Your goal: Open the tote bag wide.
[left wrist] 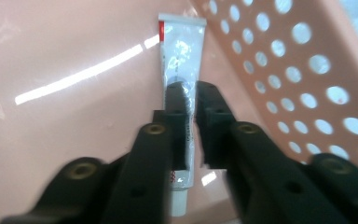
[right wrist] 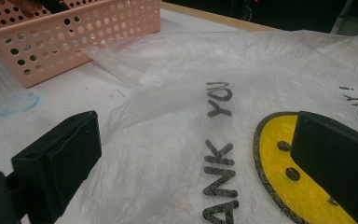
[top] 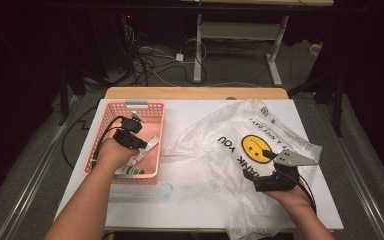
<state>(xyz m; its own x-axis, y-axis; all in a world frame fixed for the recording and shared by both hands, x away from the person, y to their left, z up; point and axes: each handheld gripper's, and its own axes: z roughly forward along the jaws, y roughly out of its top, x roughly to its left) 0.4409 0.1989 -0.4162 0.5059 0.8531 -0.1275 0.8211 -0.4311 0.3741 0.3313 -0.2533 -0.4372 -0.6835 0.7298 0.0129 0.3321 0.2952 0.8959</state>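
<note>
Now our left claw (left wrist: 190,100) barely pinches the tube (left wrist: 181,60) at frame centre in the basket (left wrist: 307,70); the loosening grip risks a drop. Right claw (right wrist: 191,154) gapes empty over the bag (right wrist: 177,121).

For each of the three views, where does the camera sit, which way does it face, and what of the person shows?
High view: above the person's side, facing forward and down on the table; both forearms, left gripper and right gripper show.
Left gripper view: rides the left gripper, looking into the pink basket along jaws straddling the tube.
Right gripper view: rides the right gripper, facing low across the plastic bag; jaws stand wide apart.
Shared: the basket and the bag appear in the high and right gripper views.
</note>
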